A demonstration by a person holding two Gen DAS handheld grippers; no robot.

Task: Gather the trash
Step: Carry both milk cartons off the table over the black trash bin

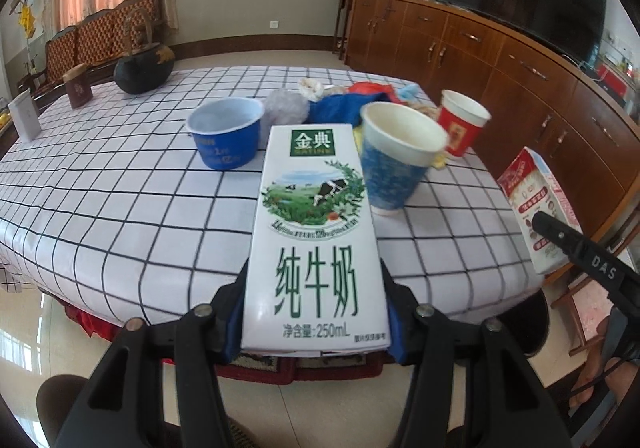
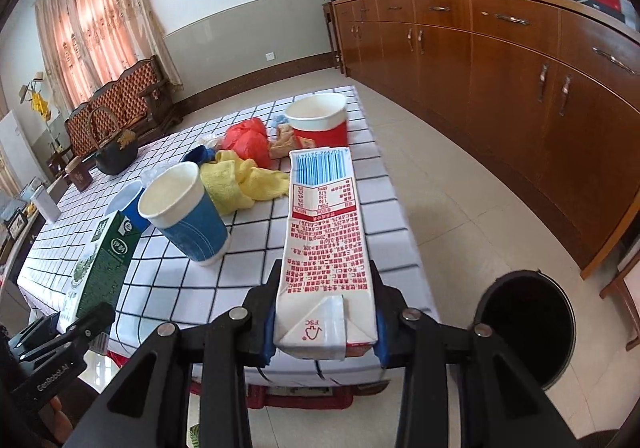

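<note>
A checked table [image 2: 168,288] is carrying cups and scraps; you are clamping a green-and-white milk carton [image 1: 316,248] in your left tool [image 1: 314,312] and a red-printed carton [image 2: 326,248] in your right tool [image 2: 326,312], likely heading for the black bin [image 2: 524,328] on the floor.

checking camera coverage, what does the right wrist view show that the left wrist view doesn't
Only the right wrist view shows the black trash bin on the floor beside the table, the yellow cloth, and the barcode side of the red-print carton clamped in the right gripper.

Only the left wrist view shows the front of the green-print milk carton clamped in the left gripper.

Both show both cartons, the blue paper cup, red paper cup, black teapot and checked tablecloth.
</note>
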